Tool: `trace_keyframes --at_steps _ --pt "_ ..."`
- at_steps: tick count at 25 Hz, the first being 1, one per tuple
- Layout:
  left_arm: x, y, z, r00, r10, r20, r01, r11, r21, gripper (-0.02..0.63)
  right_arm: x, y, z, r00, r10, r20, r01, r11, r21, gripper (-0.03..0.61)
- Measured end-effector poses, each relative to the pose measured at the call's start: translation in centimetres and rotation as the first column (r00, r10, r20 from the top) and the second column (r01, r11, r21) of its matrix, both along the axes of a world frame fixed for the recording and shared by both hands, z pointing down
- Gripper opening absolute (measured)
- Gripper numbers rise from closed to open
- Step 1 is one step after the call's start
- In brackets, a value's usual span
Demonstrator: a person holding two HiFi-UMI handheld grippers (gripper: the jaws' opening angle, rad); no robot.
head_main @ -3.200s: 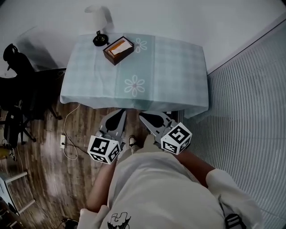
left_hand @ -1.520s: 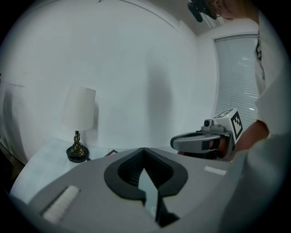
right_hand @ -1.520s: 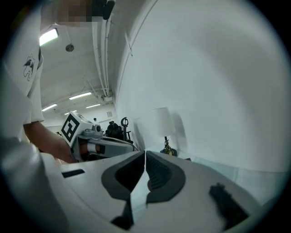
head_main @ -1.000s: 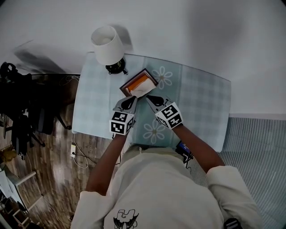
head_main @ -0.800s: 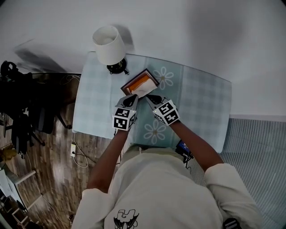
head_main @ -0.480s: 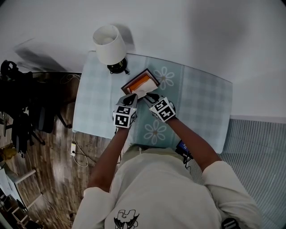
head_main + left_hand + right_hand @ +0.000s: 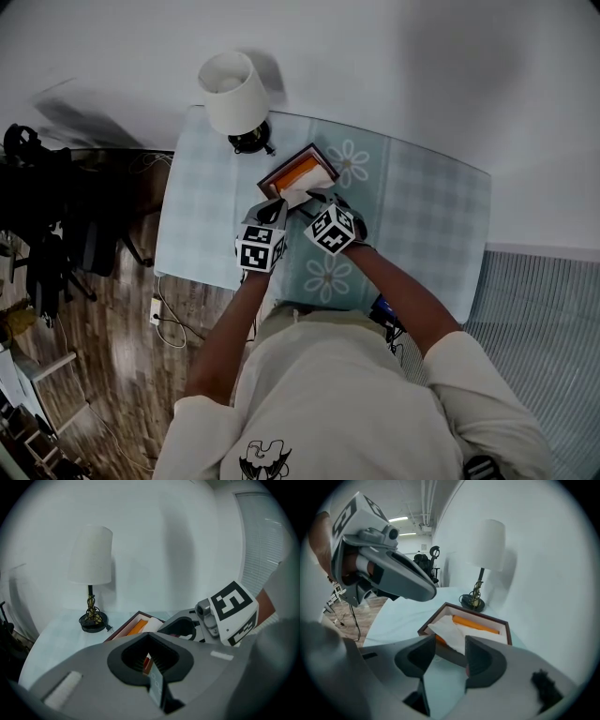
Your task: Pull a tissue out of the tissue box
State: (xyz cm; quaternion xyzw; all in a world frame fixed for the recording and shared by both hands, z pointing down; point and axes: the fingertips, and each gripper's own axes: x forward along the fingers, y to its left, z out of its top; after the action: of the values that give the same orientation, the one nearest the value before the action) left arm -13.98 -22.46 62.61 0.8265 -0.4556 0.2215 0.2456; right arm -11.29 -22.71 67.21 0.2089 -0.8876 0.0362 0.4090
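A dark wooden tissue box lies on the pale blue tablecloth, an orange pack inside it and a white tissue sticking out at its near end. My right gripper sits low at that end. Its jaws are opening, and the tissue shows in the gap just past the tips, with neither pad pressing on it. In the head view the right gripper almost touches the tissue. My left gripper is shut on nothing and hovers at the box's near left corner.
A table lamp with a white shade stands on a black base just behind the box, close to the wall. The table stretches away to the right. Dark chairs and wooden floor lie off the table's left edge.
The person walked up to the table. In the last second the right gripper sank toward the box, rolled, and its jaws parted. The left gripper dipped slightly.
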Motion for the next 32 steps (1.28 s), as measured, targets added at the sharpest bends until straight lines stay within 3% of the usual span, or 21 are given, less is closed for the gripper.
trace_keyframes --at_steps 8,9,10,11,24,32 --pt "-0.4 0.1 -0.2 1.000 -0.016 -0.014 0.016 1.000 0.000 0.006 -0.9 -1.0 0.7 0.999 0.011 -0.053 -0.010 1.000 0.008 0.190" --pt "-0.4 0.1 -0.2 1.000 -0.015 -0.015 0.015 1.000 0.001 0.006 -0.9 -1.3 0.6 0.998 0.026 -0.051 -0.025 1.000 0.009 0.151" --pt "-0.4 0.1 -0.3 1.000 -0.014 -0.017 0.014 1.000 0.002 0.006 -0.8 -1.4 0.4 0.998 0.040 -0.049 -0.040 0.999 0.011 0.025" --pt "-0.3 0.1 -0.3 1.000 -0.014 -0.018 0.014 1.000 0.002 0.006 -0.7 -1.6 0.3 0.998 0.052 -0.047 -0.051 0.999 0.010 0.016" --pt "0.0 0.4 -1.2 1.000 -0.001 -0.013 0.001 1.000 0.027 0.006 0.1 -0.3 -3.0 0.993 0.097 0.065 -0.095 0.995 -0.021 0.014" --pt "0.9 1.7 -3.1 1.000 0.031 0.001 -0.031 0.997 0.071 0.006 2.3 1.2 -6.8 0.968 0.180 0.172 -0.176 0.984 -0.038 0.014"
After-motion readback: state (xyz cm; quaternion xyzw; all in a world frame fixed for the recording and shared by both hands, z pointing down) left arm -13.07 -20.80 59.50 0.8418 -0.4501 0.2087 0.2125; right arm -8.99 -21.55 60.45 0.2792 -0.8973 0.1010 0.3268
